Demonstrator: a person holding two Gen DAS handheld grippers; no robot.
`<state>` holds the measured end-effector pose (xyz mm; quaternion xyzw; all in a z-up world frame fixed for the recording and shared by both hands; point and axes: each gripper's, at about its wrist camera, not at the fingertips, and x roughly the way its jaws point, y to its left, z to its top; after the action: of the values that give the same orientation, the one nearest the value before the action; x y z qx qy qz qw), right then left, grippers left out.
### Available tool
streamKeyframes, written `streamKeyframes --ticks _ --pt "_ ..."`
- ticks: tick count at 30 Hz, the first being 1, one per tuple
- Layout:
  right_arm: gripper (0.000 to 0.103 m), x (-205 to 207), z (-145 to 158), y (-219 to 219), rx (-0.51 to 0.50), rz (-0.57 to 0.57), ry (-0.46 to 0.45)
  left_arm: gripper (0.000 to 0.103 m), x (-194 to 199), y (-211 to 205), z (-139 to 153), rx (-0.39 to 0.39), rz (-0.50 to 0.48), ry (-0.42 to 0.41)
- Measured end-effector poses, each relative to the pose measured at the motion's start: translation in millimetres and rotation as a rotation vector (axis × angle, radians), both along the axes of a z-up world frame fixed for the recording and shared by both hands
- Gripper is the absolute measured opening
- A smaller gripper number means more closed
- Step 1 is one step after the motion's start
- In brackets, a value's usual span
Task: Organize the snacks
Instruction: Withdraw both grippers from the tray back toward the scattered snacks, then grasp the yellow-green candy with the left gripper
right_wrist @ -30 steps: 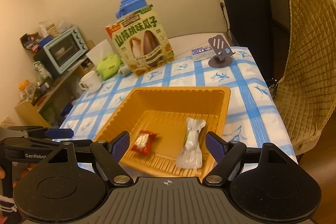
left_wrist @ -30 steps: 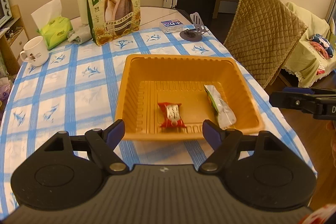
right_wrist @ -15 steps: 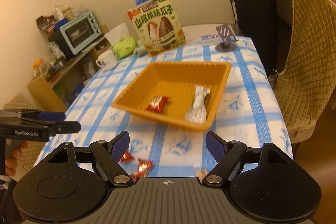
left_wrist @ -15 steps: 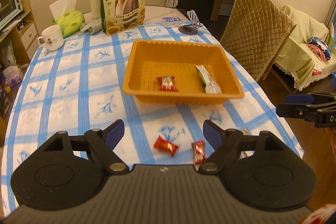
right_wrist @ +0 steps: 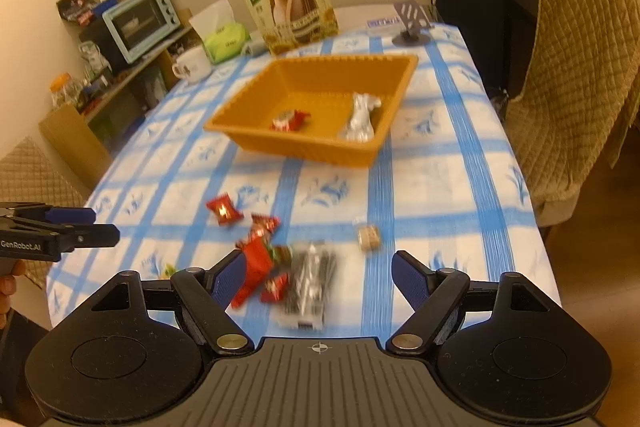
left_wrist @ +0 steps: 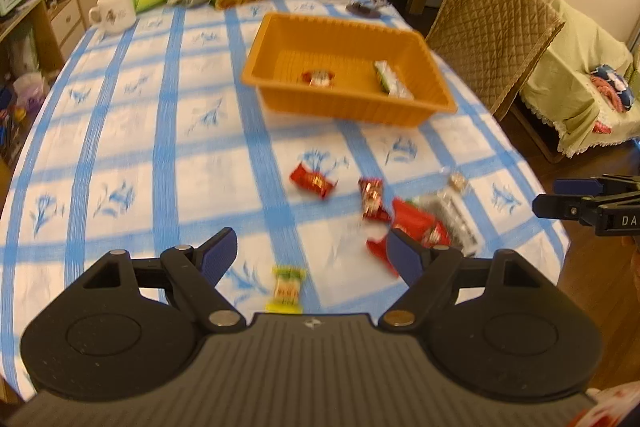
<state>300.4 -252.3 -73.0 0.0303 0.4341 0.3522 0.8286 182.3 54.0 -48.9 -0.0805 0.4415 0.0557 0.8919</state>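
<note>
Orange plastic tray (left_wrist: 434, 107) mid-table; wrapped snacks (right_wrist: 276, 259) near front table edge. Left gripper (left_wrist: 310, 253), right gripper (right_wrist: 314, 277): jaws apart, empty.

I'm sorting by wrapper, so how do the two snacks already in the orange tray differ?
The red candy is short with twisted ends; the silver packet is longer and crinkled. The candy lies mid-tray, the packet beside the right wall of the orange tray. Both are wrapped and lie flat.
</note>
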Motion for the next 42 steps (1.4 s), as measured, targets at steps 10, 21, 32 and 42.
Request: streamKeyframes --ticks 10,21,32,42 --pt "0.079 -18 -29 9 -0.07 0.018 0.066 0.08 -22 -3 -29 -0.011 0.02 0.072" --pt "0.079 -26 -45 24 -0.1 0.053 0.082 0.08 -27 -9 -55 0.031 0.016 0.106" --pt "0.079 -26 -55 34 -0.108 0.046 0.085 0.073 -14 -10 -75 0.062 -0.009 0.103" --pt "0.079 -21 -57 33 -0.11 0.025 0.082 0.065 5 -9 -86 0.088 -0.048 0.1"
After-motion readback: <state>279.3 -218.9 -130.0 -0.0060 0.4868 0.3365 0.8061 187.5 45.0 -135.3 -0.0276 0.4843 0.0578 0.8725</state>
